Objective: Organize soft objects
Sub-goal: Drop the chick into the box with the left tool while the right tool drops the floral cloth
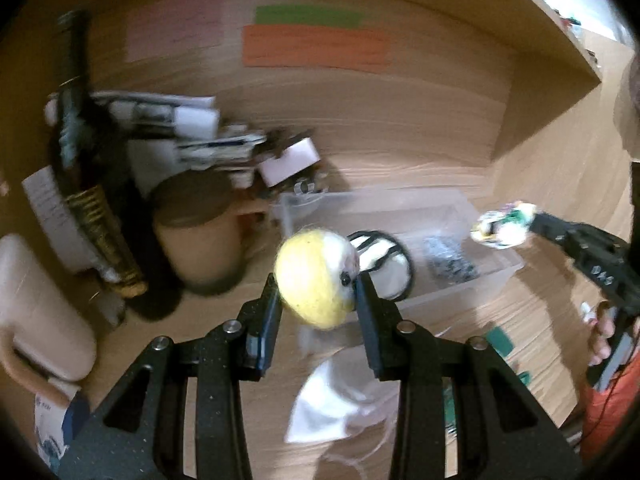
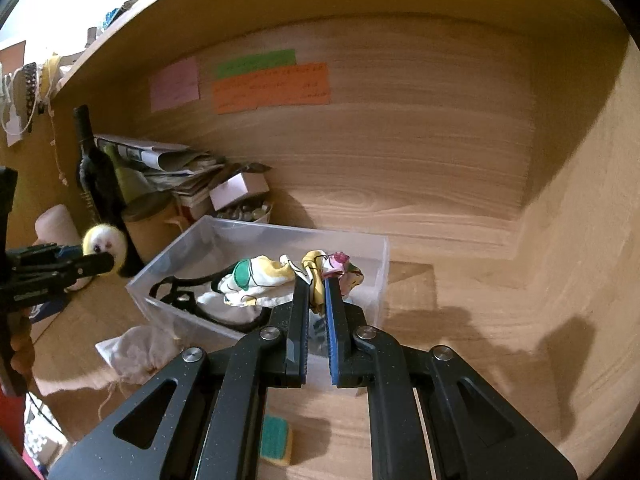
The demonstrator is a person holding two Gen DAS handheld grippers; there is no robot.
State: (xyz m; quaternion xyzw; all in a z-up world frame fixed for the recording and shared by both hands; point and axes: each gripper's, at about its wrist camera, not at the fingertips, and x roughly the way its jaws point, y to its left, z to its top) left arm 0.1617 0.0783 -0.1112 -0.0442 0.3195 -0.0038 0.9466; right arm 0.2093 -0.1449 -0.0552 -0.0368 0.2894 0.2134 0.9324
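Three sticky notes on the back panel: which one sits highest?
The green note. It sits directly above the orange note, touching or slightly overlapping its top edge; the pink note hangs to their left, level with the orange one.

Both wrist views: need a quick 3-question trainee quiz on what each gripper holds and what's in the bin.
1. True or false: the left gripper is shut on the yellow-and-white fuzzy ball toy.
2. What does the right gripper pinch?
A. teal-and-yellow sponge
B. colourful printed cloth
C. white drawstring pouch
3. Fill in: the black strap lies inside the clear plastic ____.

Key: 1 true. 2 B, the colourful printed cloth. 3 bin; black strap, clear plastic bin.
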